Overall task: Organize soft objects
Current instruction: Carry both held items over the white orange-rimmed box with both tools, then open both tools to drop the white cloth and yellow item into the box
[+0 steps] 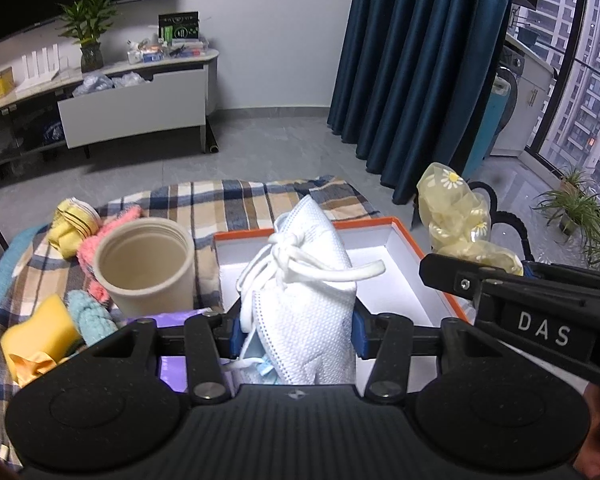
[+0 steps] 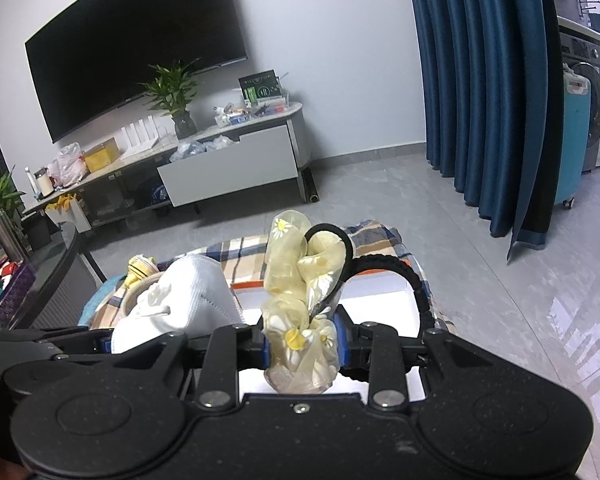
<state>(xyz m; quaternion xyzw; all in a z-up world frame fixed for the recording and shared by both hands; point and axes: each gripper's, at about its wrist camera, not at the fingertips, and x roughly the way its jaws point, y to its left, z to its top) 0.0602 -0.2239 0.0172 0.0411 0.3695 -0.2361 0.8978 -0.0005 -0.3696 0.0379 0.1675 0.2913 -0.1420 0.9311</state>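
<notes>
My left gripper [image 1: 296, 332] is shut on a bundle of white face masks [image 1: 304, 280] whose ear loops dangle free. It holds them above the left part of an open white box with an orange rim [image 1: 404, 236]. My right gripper [image 2: 304, 344] is shut on a pale yellow daisy-print hair bow [image 2: 296, 276]. Black hair bands [image 2: 404, 276] loop out of the bow to the right, over the same box [image 2: 384, 300]. In the left wrist view the bow [image 1: 452, 216] hangs at the box's right edge. The masks [image 2: 188, 292] show at the left of the right wrist view.
On the plaid blanket [image 1: 236, 204], left of the box, stands a beige cup [image 1: 144, 260]. Around it lie a yellow sponge [image 1: 40, 332], a teal cloth [image 1: 92, 316], a pink cloth [image 1: 88, 252] and a yellow striped item [image 1: 72, 224]. Grey floor, a TV stand and blue curtains lie beyond.
</notes>
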